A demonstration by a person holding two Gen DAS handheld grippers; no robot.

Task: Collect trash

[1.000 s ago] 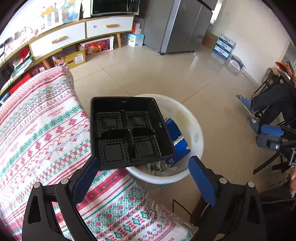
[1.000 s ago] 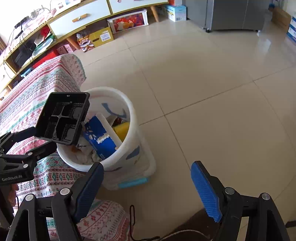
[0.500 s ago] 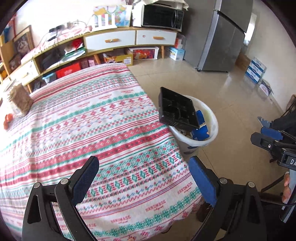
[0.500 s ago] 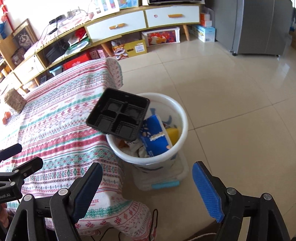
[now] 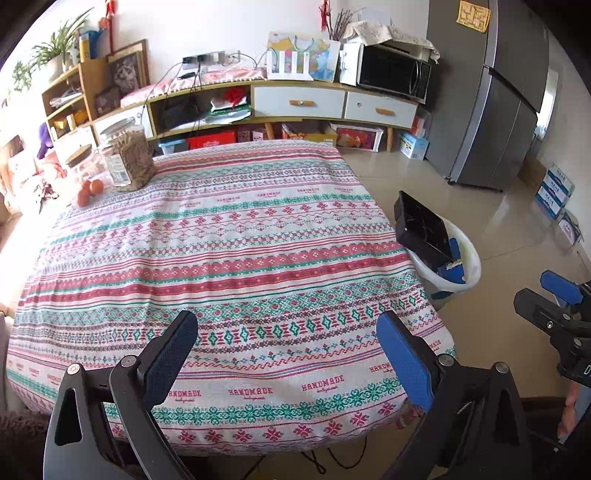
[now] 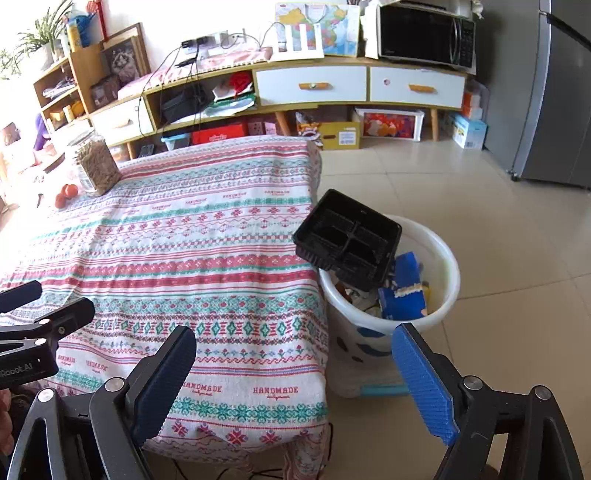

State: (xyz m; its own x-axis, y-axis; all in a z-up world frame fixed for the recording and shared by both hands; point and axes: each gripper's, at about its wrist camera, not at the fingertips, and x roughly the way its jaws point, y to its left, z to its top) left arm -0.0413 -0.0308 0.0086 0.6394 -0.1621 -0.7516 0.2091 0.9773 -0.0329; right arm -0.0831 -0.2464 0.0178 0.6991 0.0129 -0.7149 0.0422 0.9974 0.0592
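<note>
Right wrist view: we list a black compartmented plastic tray (image 6: 349, 242) tilted on the white round plastic bin (image 6: 448, 295); our right gripper (image 6: 293, 382), jaws just widened, and left gripper (image 5: 286, 356) gape empty.

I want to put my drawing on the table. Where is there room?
Almost everywhere: the tablecloth is bare from the near edge up to the far left corner. That corner is crowded by the jars and small orange fruits.

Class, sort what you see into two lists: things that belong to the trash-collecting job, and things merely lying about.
Job: black tray leaning on the rim of the white bin; blue carton inside.

Lying about: jar, tomatoes, microwave, fridge.
</note>
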